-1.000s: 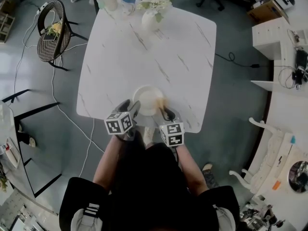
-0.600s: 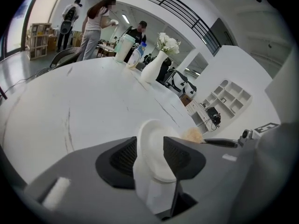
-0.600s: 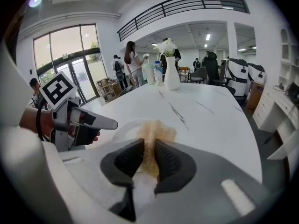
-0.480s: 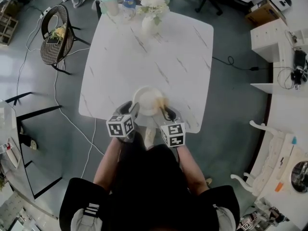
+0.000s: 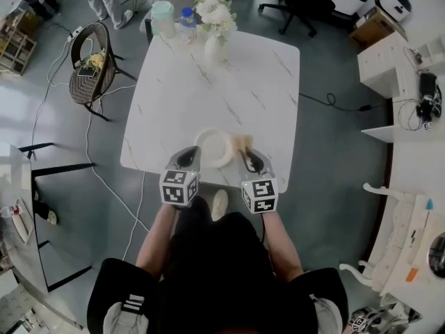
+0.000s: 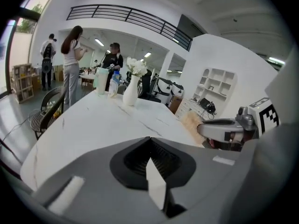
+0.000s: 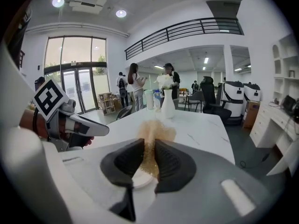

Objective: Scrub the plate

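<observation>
A white plate [image 5: 213,148] is near the front edge of the marble table [image 5: 229,82]. My left gripper [image 5: 188,160] is at the plate's left rim. Its jaws have just been closing and now pinch a thin white edge [image 6: 156,190], the plate's rim, with the left gripper [image 6: 150,146] shut. My right gripper [image 5: 249,160] is at the plate's right side, shut on a tan scrub sponge [image 5: 241,143]. In the right gripper view the sponge [image 7: 152,139] sticks out between the jaws of the right gripper [image 7: 149,148], with the plate [image 7: 140,178] just below it.
At the table's far edge stand a white vase of flowers [image 5: 214,19], a bottle [image 5: 185,16] and a pale green jug [image 5: 163,18]. A wicker chair [image 5: 90,65] is left of the table. Cables run across the floor. People stand beyond the table.
Both grippers have risen towards the camera and their marker cubes look larger. The left jaws have gone from open to shut on the plate's rim. The sponge stays in the right gripper.
</observation>
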`<state>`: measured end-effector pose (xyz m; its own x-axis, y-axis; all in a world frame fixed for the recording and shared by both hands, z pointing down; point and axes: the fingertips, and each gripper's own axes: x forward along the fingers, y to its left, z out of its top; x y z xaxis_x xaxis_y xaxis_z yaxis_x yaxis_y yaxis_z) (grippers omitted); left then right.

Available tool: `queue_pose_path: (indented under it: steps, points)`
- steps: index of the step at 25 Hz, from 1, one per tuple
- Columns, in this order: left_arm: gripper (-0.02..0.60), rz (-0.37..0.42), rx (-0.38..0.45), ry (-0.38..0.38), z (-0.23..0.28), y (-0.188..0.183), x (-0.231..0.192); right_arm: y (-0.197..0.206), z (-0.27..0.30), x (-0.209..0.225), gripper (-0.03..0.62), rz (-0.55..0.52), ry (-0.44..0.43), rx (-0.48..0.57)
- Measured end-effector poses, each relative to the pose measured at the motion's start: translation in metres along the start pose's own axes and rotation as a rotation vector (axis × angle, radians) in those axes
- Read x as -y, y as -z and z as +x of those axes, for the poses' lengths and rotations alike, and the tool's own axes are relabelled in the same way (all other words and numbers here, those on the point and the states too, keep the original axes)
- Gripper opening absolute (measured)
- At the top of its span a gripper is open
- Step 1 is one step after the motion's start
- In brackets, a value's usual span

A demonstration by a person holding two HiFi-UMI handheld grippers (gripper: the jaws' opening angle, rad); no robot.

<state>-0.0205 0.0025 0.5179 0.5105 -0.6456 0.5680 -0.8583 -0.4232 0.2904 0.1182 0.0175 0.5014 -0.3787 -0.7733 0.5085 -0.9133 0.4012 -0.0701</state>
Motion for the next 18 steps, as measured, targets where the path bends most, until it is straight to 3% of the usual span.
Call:
queue_pose_path:
  steps: [8, 18]
  points:
    - [0.007, 0.097, 0.124, 0.009, -0.048, -0.042, 0.042, -0.056, -0.056, 0.008, 0.077, -0.057, 0.04, 0.158]
    - [0.008, 0.175, 0.334, -0.012, -0.122, -0.095, 0.082, -0.087, -0.134, 0.008, 0.077, -0.078, 0.074, 0.306]
